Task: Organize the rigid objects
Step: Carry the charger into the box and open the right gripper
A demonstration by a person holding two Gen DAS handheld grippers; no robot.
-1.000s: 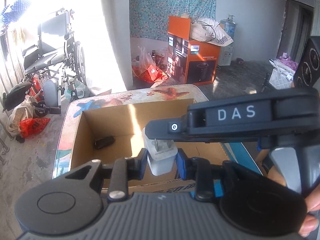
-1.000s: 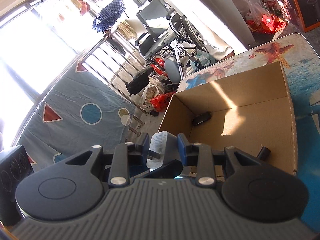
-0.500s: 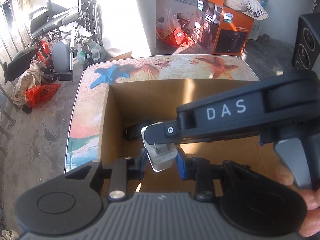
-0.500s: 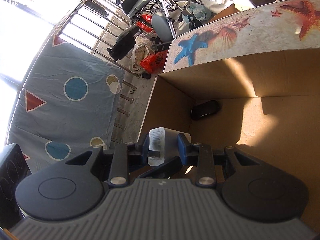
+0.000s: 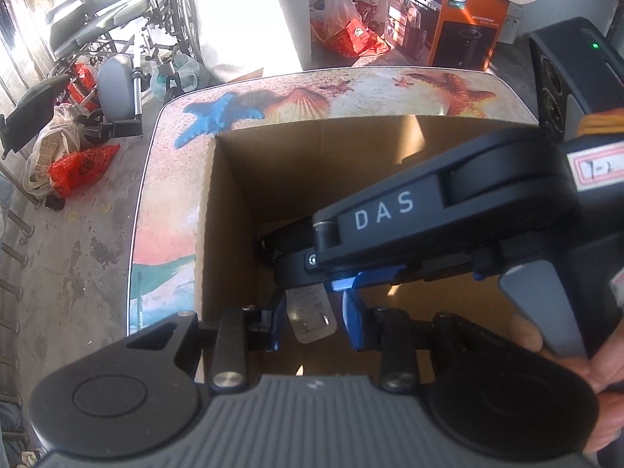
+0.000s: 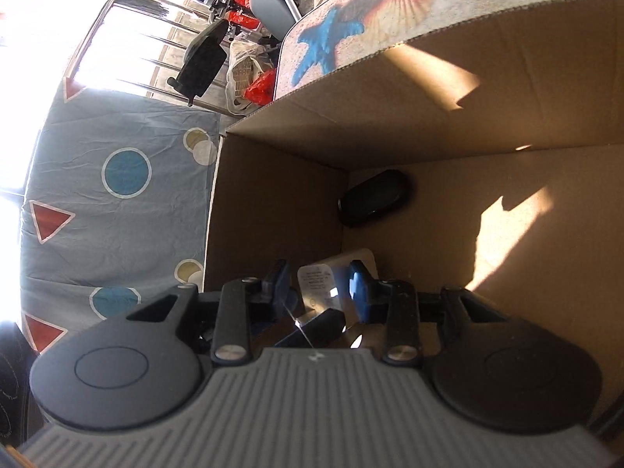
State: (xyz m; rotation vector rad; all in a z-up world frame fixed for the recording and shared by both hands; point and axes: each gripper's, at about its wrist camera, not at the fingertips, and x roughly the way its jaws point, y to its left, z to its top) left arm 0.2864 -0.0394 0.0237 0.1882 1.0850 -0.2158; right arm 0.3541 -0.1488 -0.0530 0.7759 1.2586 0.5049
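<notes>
A white plug adapter with a printed label and metal prongs lies low inside the open cardboard box. It sits between the blue pads of both grippers, which cross over the box. My left gripper has opened, with gaps on both sides of the adapter. My right gripper also stands open around the adapter. The right gripper's black body crosses the left wrist view. A black oval case lies in the box's far corner.
The box stands on a table with a starfish and shell print. Beyond the table are a wheelchair, red bags and an orange carton. A patterned blue cloth hangs left of the box.
Both grippers have gone down into the box with the adapter and both have opened their jaws. The adapter now rests loose near the box floor.
</notes>
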